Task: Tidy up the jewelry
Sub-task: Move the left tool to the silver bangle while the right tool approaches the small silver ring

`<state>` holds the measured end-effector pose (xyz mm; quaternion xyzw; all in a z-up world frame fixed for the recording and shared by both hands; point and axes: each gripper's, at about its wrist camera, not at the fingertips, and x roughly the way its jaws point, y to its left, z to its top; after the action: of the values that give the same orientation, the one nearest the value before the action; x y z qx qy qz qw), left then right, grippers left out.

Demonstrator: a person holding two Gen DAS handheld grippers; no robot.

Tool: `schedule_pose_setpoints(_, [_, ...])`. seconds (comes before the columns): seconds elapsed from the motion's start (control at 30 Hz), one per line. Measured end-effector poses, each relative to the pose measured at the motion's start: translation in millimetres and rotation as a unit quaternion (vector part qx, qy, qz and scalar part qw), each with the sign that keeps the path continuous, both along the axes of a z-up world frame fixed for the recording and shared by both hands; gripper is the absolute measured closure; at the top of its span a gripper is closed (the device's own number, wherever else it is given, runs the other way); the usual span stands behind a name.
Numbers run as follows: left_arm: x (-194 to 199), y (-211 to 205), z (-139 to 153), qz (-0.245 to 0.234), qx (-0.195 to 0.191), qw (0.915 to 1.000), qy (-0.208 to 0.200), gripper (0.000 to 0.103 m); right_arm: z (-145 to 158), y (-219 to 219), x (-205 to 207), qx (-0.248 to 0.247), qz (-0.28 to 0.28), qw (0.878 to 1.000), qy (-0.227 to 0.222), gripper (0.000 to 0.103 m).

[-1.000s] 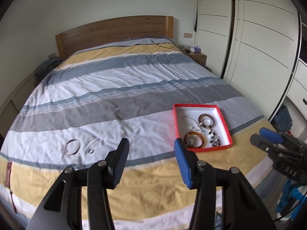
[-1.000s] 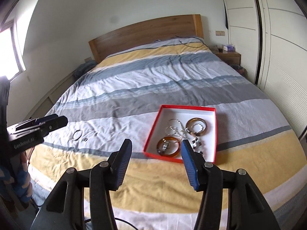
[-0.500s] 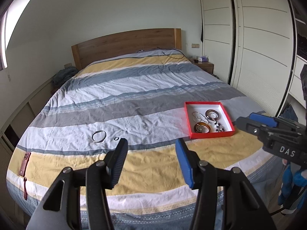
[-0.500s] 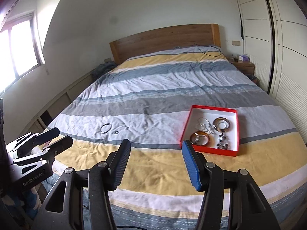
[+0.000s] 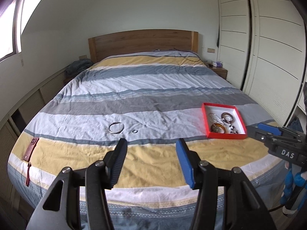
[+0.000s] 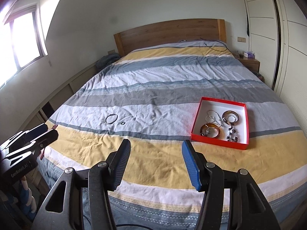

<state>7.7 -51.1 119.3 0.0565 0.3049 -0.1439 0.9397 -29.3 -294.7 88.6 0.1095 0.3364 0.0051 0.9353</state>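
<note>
1. Striped bedding in yellow, white, grey and blue covers the bed (image 5: 145,99), and everything in play lies on it. Going left to right, a dark red phone case (image 5: 31,148) with a strap lies at the far left edge, on a yellow band.
2. Next comes a thin silver bangle (image 5: 116,128), lying flat on a white band. In the left wrist view it sits beyond the left gripper (image 5: 151,149), a little left of the gap between its fingers and well apart from them.
3. Just to the right of the bangle lies a small ring (image 5: 134,131), apart from it and roughly in line with that same gap, also out of reach of the tips.
4. The left gripper's jaws stand apart with only bedding showing between them; nothing is held.
5. The right gripper (image 6: 156,149) likewise stands spread and empty, over the yellow band near the foot of the bed.
6. Further right sits the red tray (image 6: 197,118) with a white floor, beyond and to the right of the right gripper's blue finger, not touching it.
7. Inside the tray lie an amber bangle (image 6: 209,131) at the near left, a brown bangle (image 6: 230,117) behind it to the right, a silver chain (image 6: 213,115) and dark beads (image 6: 232,134).
</note>
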Motion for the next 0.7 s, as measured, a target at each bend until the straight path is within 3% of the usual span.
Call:
schedule_pose_setpoints(0.4, [45, 48, -34, 0.048, -0.021, 0.9981, 0.032, 0.052, -30, 3, 33, 0.003, 0.0, 0.999, 0.045, 0.048])
schedule_pose_setpoints(0.7, [73, 60, -67, 0.074, -0.005, 0.9945, 0.074, 0.052, -53, 4, 58, 0.012, 0.003, 0.998, 0.069, 0.048])
